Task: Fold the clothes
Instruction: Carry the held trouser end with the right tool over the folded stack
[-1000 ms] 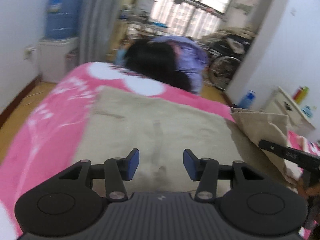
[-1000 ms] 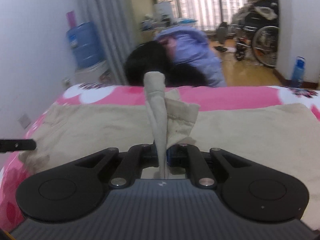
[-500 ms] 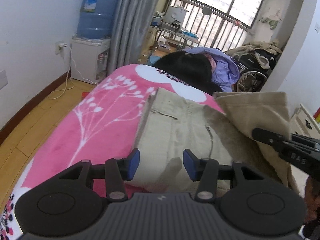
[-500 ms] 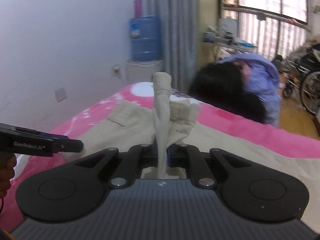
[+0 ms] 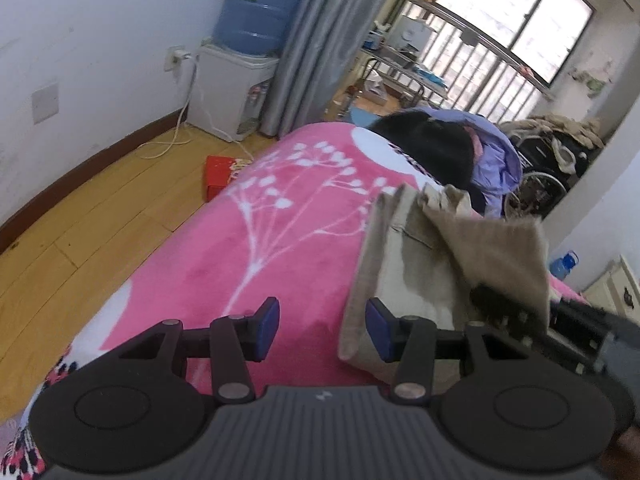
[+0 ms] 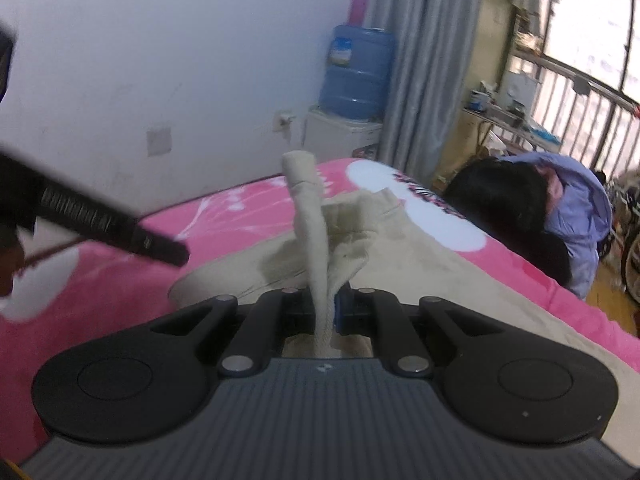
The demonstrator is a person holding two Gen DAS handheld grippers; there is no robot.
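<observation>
Between the pinched jaws of the right gripper [image 6: 325, 312] stands a bunched fold of the beige trousers [image 6: 432, 280], rising upright past the blue pads. Most of the garment lies spread on the pink blanket [image 6: 100, 292] behind it. The left gripper [image 5: 322, 330] hangs with its jaws wide apart and nothing between them, over the blanket [image 5: 248, 248] at the trousers' [image 5: 408, 276] near edge; a lifted flap droops over them to the right. Beyond the bed sit a water dispenser [image 5: 244, 68], grey curtain [image 5: 320, 40] and barred window [image 5: 500, 36].
</observation>
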